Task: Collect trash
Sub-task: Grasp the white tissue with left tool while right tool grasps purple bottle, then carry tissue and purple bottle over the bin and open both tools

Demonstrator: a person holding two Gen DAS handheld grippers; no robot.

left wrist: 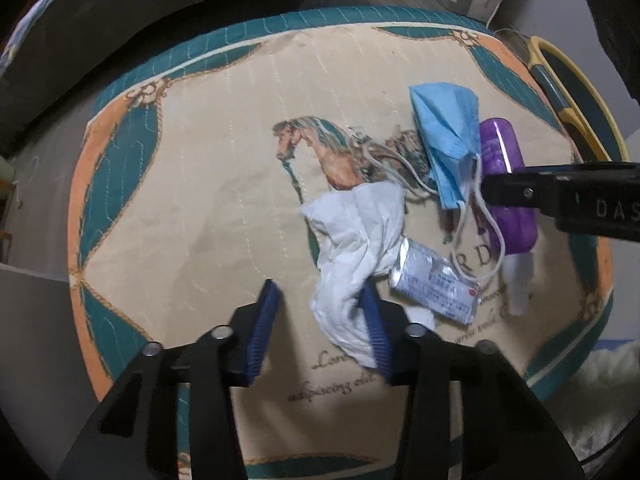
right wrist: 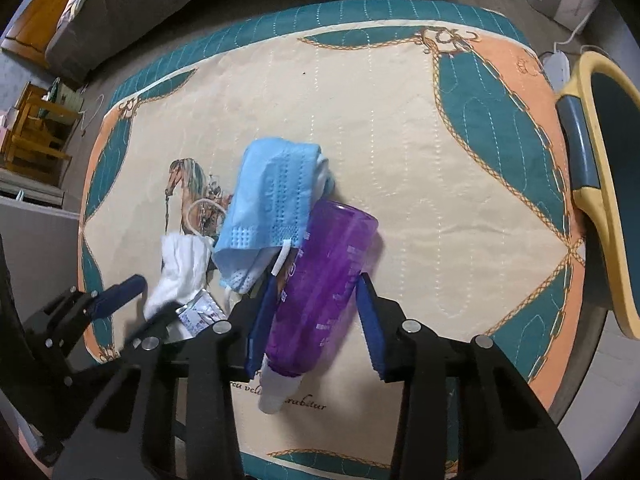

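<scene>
I am working over a round table draped in a quilted cloth (left wrist: pixel 224 184) with a teal and peach border and a horse printed near its middle; grey floor and wooden furniture sit at the upper left of the right wrist view. The trash lies bunched right of centre, which lets both tools reach it at once.

My left gripper (left wrist: pixel 320 328) stands wide, its right finger lying over the lower end of the crumpled white tissue (left wrist: pixel 356 240), so I judge it is lining up to take that piece. A small silvery packet (left wrist: pixel 434 290) touches the tissue's right edge and may get dragged along.

My right gripper (right wrist: pixel 316 324) is also spread, its blue pads either side of the purple bottle (right wrist: pixel 320 292), which lies flat with its white cap toward the bottom of the frame; I cannot tell whether either pad touches it. The blue face mask (right wrist: pixel 272 208) drapes over the bottle's far end, and its ear loop hangs across the bottle, so it could snag on a lift.

A yellow-rimmed bin (right wrist: pixel 596 184) waits at the right edge, just beside the table, likely the drop point.
</scene>
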